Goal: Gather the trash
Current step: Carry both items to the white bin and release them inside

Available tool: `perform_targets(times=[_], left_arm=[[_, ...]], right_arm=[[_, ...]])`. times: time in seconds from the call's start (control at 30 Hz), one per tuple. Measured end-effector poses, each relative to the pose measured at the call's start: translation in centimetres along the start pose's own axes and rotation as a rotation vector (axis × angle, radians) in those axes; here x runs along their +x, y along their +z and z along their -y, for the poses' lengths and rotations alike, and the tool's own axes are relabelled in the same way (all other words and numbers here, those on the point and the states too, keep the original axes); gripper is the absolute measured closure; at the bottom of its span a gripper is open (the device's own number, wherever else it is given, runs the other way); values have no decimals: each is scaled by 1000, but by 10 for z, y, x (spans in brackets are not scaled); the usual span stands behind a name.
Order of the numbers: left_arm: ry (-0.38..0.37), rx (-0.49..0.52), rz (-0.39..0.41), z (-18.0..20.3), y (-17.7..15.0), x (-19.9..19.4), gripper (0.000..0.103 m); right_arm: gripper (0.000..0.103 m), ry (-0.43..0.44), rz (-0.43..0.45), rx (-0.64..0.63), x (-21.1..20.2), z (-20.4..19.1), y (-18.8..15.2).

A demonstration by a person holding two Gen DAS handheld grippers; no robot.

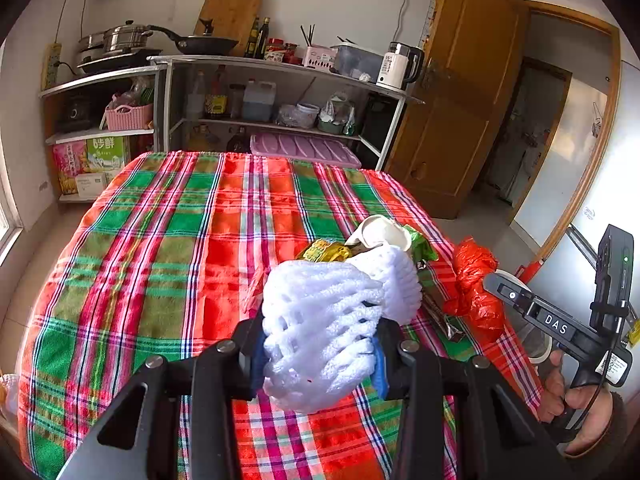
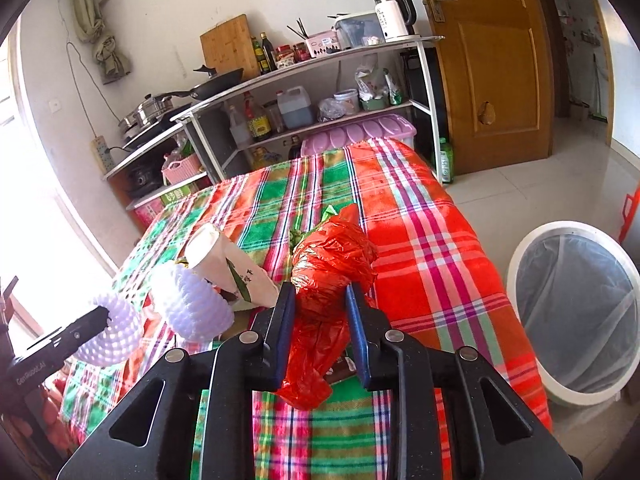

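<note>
My left gripper (image 1: 318, 344) is shut on a white foam net sleeve (image 1: 320, 328), held just above the plaid tablecloth (image 1: 180, 260). Behind it lie a second foam net (image 1: 396, 280), a crushed white paper cup (image 1: 380, 232) and yellow and green wrappers (image 1: 324, 252). My right gripper (image 2: 320, 312) is shut on a crumpled red plastic bag (image 2: 332, 264), whose lower end hangs below the pads. In the right wrist view the left gripper (image 2: 80, 328) shows at the left edge with its foam net (image 2: 116, 328), beside the other net (image 2: 192, 308) and the cup (image 2: 224, 264).
A white-rimmed bin (image 2: 513, 280) with a clear liner stands on the floor right of the table. A metal shelf rack (image 1: 280, 68) with cookware, bottles and a kettle lines the far wall. A wooden door (image 1: 460, 100) stands open at the right. A dark wrapper (image 1: 440, 312) lies by the bag.
</note>
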State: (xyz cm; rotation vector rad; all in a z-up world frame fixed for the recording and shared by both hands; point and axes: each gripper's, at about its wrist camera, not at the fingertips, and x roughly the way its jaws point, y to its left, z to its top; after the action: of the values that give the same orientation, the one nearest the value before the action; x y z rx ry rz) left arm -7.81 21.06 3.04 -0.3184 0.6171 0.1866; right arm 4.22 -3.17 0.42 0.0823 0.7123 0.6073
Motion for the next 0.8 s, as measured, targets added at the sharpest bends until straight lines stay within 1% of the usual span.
perform_targets(times=[0.17,0.33,0.5,0.57,0.67,0.73,0.8], left_arm=[[-32,31,13,20,8,-2,61],[-81,95,23,52,17,4,61],[-153,140,9,90,21,19,61],[-184,170,6,109,23,25,61],[-251,196,-15,138,26,35,61],[-282,227,-15,159,28,41,61],[-312,252,-32,181,27,48,61]], right_arm=[[76,0,38,6,-21,9,1],[76,-22,85,24,-48,23,5],[77,-78,125,42,-73,42,8],[76,-106,140,55,-82,53,9],[76,-153,155,71,-94,70,9],[76,-181,161,91,-102,83,9],[76,-214,167,113,-109,97,8]])
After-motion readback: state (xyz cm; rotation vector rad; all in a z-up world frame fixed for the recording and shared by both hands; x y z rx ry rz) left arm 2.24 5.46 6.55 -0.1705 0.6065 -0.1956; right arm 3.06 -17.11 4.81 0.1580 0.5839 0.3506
